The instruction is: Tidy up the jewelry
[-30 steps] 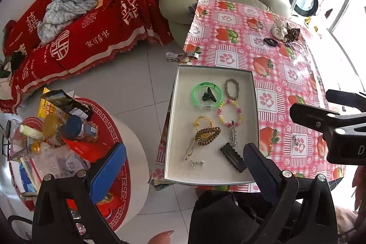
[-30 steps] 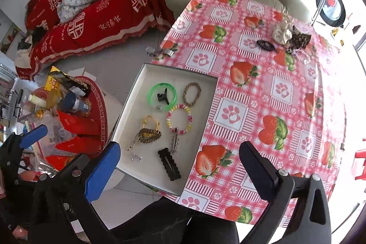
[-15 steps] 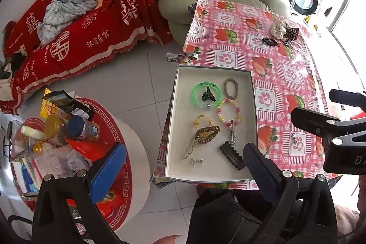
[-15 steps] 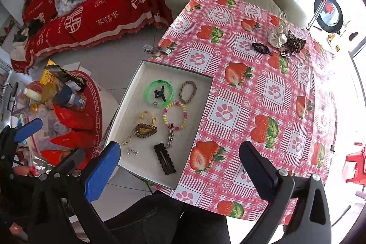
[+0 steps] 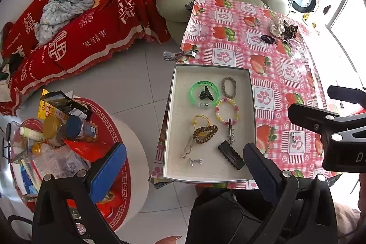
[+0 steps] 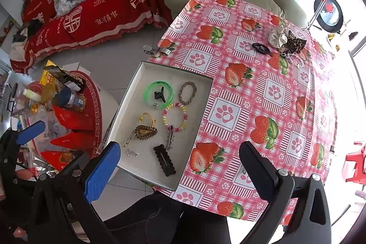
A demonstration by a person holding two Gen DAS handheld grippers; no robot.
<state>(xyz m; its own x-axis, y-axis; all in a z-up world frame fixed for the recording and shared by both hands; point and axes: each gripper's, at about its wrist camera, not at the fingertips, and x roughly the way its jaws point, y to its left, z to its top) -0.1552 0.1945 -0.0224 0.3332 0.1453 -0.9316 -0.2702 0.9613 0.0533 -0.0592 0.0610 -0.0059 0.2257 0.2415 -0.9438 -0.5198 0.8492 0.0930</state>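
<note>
Blue-padded jaws of the left gripper (image 5: 183, 166) stand wide apart and hold nothing, raised above the near end of a shallow white rectangular tray (image 5: 178, 88). The right gripper (image 6: 180, 166) is likewise spread wide and unloaded, above the tray's near corner and the pink strawberry-and-paw-print tablecloth (image 6: 228, 113).

Inside the tray, nearest the jaws, lie a black scalloped snap clip (image 5: 231, 158), a small silver clasp (image 5: 195, 161) and a silver toothed hair clip (image 5: 230, 130). Beyond these are a brown spiral hair tie (image 5: 205, 131) overlapping a yellow cord loop (image 5: 201, 118), and a pink-and-yellow beaded bracelet (image 5: 227, 111). At the far end a translucent green bangle (image 5: 204, 93) encircles a small black claw clip (image 5: 206, 93), beside a brown braided bracelet (image 5: 229, 87).

Across the table, well apart from the tray, rest a black coil hair tie (image 6: 260, 47), a cream scrunchie (image 6: 278, 37) and a leopard-print scrunchie (image 6: 295, 42), the two scrunchies touching.
</note>
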